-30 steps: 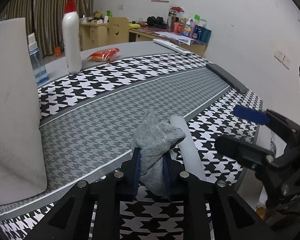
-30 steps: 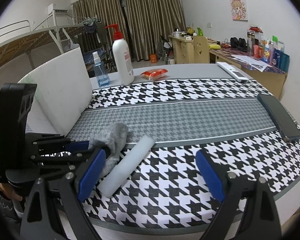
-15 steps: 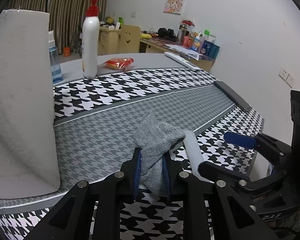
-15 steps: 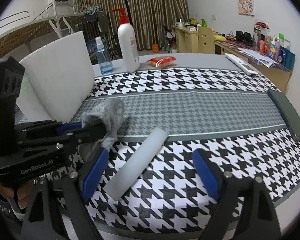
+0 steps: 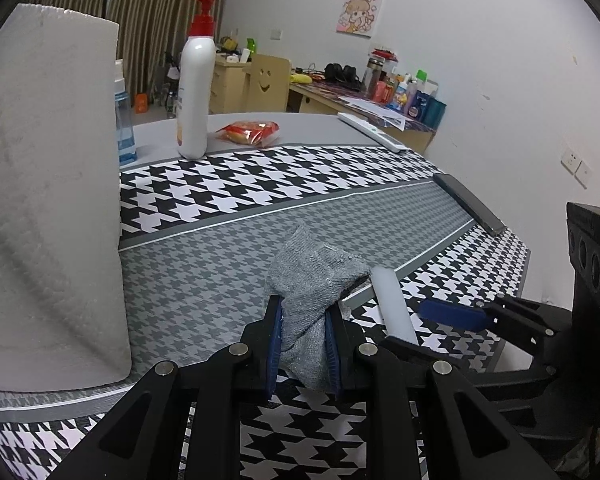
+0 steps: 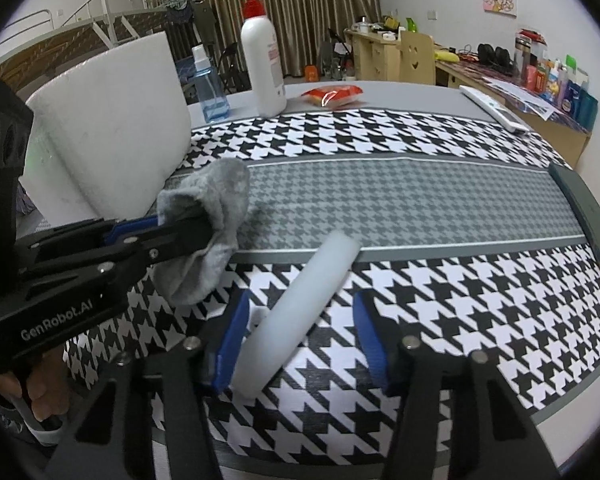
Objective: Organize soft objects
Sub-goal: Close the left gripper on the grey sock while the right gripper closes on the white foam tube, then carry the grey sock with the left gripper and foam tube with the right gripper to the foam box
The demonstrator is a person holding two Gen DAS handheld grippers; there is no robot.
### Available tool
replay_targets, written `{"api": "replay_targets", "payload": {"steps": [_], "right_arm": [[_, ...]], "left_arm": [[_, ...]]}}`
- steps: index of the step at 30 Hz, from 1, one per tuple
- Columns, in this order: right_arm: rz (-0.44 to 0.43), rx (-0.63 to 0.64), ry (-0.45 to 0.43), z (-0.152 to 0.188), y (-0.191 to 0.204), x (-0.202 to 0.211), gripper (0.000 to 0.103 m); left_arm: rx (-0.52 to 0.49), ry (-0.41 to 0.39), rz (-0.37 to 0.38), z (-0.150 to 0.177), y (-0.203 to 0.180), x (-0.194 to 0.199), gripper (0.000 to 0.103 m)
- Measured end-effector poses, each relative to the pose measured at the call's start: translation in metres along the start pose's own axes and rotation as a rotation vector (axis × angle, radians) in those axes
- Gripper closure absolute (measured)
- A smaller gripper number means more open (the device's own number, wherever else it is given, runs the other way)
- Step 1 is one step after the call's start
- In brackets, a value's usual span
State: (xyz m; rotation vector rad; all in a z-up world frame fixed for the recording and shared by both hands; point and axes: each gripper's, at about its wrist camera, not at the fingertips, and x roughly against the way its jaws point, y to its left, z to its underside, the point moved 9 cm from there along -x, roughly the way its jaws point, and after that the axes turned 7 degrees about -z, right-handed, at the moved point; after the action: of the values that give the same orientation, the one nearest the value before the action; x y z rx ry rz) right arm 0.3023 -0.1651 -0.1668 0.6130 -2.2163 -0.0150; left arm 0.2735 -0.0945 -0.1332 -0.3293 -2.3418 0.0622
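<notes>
The left gripper (image 5: 303, 344) is pinching the grey sock (image 5: 314, 280) just above the cloth (image 6: 400, 200). The right gripper (image 6: 300, 340) is straddling the white tube (image 6: 304, 312), its jaws closing but the right pad (image 6: 370, 336) not touching yet. It should centre first, then squeeze gently. The tube's near end is blurring behind the left pad.

Both views are taken low and close over the houndstooth tablecloth (image 5: 340, 184), angled down along the fingers toward the far wall. The left wrist view sits left of the right one; the grey sock (image 5: 312, 280) (image 6: 216, 208) and white foam tube (image 5: 392, 304) (image 6: 300, 312) are shared.
</notes>
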Motion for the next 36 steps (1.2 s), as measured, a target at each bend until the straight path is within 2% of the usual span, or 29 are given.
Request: {"api": "replay_targets", "payload": {"steps": [4, 12, 14, 16, 20, 25, 36], "right_arm": [[0.032, -0.001, 0.009, 0.001, 0.0, 0.0, 0.059], [0.118, 0.008, 0.041, 0.002, 0.006, -0.005, 0.061], [0.125, -0.012, 0.047, 0.002, 0.003, -0.005, 0.064], [0.122, -0.029, 0.054, 0.002, 0.004, -0.005, 0.072], [0.143, -0.043, 0.054, 0.002, 0.005, -0.006, 0.075], [0.122, -0.069, 0.03, 0.0, 0.004, -0.001, 0.089], [0.115, -0.074, -0.035, -0.005, -0.002, 0.019, 0.09]], "left_arm": [[-0.001, 0.0, -0.005, 0.0, 0.001, 0.0, 0.082], [-0.011, -0.025, -0.011, -0.002, 0.001, 0.003, 0.082], [-0.008, -0.031, -0.017, -0.002, 0.002, 0.004, 0.082], [0.002, -0.036, -0.024, -0.003, 0.004, 0.005, 0.082], [0.003, -0.051, -0.029, -0.004, 0.005, 0.008, 0.082], [-0.007, -0.065, -0.026, -0.005, 0.003, 0.011, 0.082], [-0.035, -0.091, -0.031, -0.004, -0.003, 0.021, 0.082]]}}
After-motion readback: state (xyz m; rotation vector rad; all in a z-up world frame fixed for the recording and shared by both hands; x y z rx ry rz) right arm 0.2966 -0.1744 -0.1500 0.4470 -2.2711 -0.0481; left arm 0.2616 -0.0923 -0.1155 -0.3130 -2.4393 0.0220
